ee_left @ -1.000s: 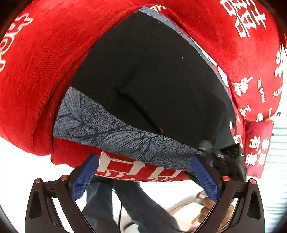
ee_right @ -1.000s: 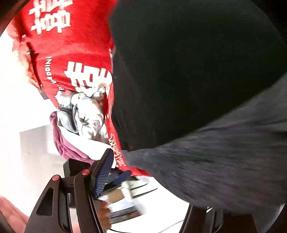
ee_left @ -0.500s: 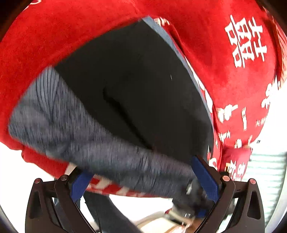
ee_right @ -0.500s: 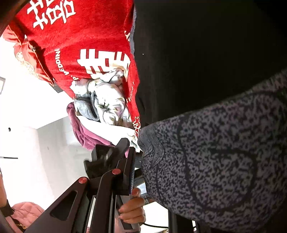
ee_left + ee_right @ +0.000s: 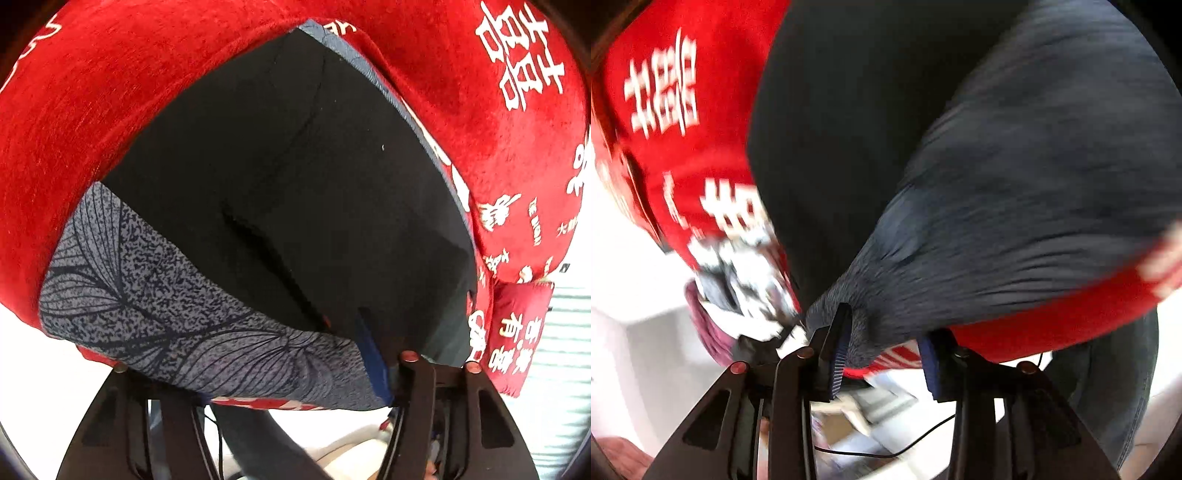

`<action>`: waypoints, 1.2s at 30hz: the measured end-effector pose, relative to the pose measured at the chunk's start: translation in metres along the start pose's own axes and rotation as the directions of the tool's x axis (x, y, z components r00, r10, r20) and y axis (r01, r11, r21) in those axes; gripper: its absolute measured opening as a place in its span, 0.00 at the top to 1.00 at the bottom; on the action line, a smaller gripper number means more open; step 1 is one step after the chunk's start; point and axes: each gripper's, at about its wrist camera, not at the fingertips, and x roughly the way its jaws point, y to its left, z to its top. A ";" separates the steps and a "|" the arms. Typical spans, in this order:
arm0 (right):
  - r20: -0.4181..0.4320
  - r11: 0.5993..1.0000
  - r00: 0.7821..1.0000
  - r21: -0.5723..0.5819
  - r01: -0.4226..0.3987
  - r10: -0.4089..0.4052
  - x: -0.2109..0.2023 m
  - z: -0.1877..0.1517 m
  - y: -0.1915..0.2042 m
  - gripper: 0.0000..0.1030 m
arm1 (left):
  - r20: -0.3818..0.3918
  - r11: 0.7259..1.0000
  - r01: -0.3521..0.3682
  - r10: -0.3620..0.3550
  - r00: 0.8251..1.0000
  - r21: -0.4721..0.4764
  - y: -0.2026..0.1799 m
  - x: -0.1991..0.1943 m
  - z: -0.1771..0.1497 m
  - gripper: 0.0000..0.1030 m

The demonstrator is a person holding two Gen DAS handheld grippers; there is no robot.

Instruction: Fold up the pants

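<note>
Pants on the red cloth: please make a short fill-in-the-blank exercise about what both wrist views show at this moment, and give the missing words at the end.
1. The pants are mostly ____ in colour, with a grey leaf-patterned waistband.
2. They lie on a ____ cloth printed with white characters.
3. In the right wrist view, the fabric between the pads of the right claw is the ____ band of the pants.
4. The pads of the left claw are ____ in colour.

Missing words: black; red; grey; blue

I take this for a home: a red festive cloth [image 5: 480,155] covers the worktop, laundry heaped [image 5: 738,273] at its edge.
</note>
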 end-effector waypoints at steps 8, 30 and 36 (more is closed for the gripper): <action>0.192 0.964 0.977 0.227 -0.140 0.096 -0.037 -0.009 -0.034 0.94 | -0.021 0.999 -0.036 0.036 0.999 -0.001 0.008 -0.012 0.006 0.76; 0.003 0.900 0.979 -0.394 0.187 -0.202 0.032 0.242 0.235 0.93 | 0.354 0.952 -0.301 0.263 0.898 0.056 -0.135 0.013 0.199 0.28; -0.089 0.896 0.936 -0.333 0.295 -0.341 0.092 0.302 0.198 0.87 | 0.359 0.921 -0.382 0.385 0.850 -0.083 -0.125 0.011 0.217 0.28</action>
